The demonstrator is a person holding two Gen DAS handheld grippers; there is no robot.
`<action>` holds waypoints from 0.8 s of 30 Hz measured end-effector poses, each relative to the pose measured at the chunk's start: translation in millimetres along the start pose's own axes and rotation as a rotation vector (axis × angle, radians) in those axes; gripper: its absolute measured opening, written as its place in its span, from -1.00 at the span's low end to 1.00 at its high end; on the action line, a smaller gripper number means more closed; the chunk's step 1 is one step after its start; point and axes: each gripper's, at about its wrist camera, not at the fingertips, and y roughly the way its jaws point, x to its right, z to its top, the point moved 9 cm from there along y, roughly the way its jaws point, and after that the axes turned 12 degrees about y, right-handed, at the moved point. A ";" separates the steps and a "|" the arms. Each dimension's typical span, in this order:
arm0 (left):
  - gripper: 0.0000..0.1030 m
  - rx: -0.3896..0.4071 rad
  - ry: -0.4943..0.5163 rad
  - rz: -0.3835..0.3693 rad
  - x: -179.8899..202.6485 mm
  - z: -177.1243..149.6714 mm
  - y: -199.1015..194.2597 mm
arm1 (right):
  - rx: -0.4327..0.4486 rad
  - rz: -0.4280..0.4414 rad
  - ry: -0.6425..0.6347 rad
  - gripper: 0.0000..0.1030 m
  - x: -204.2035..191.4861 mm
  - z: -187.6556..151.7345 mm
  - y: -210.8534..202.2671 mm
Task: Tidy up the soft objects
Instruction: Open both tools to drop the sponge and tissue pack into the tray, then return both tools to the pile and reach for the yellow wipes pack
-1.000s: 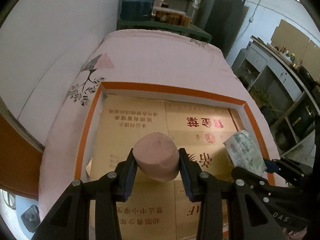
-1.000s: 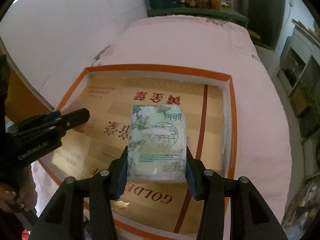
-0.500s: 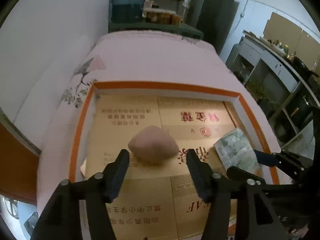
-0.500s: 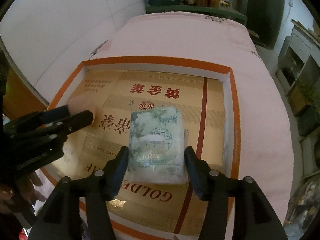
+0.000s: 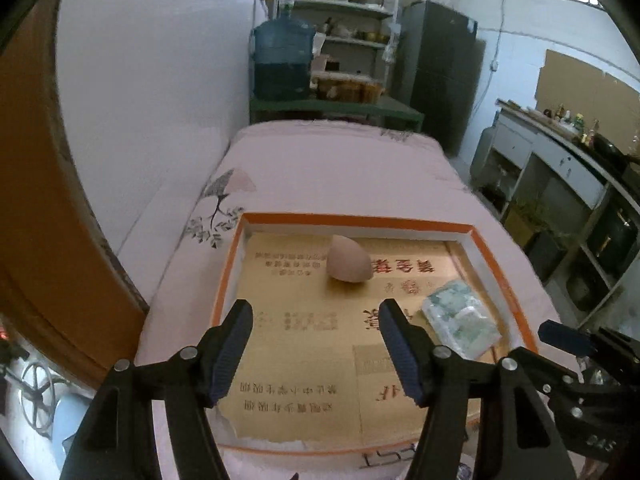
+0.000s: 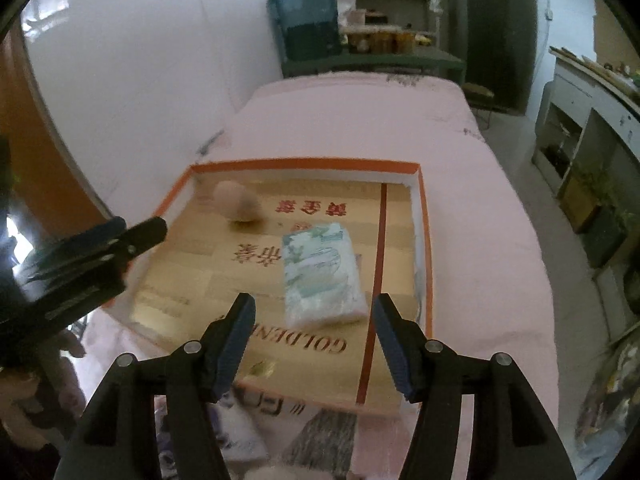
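Note:
A pink egg-shaped sponge (image 5: pixel 347 261) lies on the cardboard floor of an orange-rimmed box (image 5: pixel 360 222), toward its far side. A green-and-white tissue pack (image 5: pixel 460 325) lies at the box's right. My left gripper (image 5: pixel 316 344) is open and empty, held above the box's near half. My right gripper (image 6: pixel 314 338) is open and empty, just short of the tissue pack (image 6: pixel 322 276). The sponge (image 6: pixel 236 202) and the box rim (image 6: pixel 304 164) also show in the right wrist view, with the left gripper's fingers (image 6: pixel 136 236) at the left.
The box rests on a pink quilted bed (image 5: pixel 332 168). A white wall (image 5: pixel 160 100) runs along the left. A green bench with a water jug (image 5: pixel 282 60) stands beyond the bed. Shelves and cabinets (image 5: pixel 560 184) line the right. Printed cloth (image 6: pixel 280 420) lies near the box's front edge.
Both grippers opened and let go: the sponge and the tissue pack now lie in the box. Both grippers have pulled back and up, away from the objects.

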 end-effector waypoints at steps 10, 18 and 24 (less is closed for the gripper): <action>0.26 0.089 -0.041 -0.058 -0.5 -6.7 -62.7 | 0.116 0.005 -0.025 0.22 -13.5 -29.7 -74.8; 0.25 0.137 -0.015 -0.061 2.6 -27.1 -109.0 | 0.151 0.010 -0.040 0.22 -22.6 -67.3 -110.2; 0.25 0.165 0.025 -0.072 17.9 -53.0 -146.0 | 0.174 0.010 -0.038 0.22 -27.8 -98.1 -125.5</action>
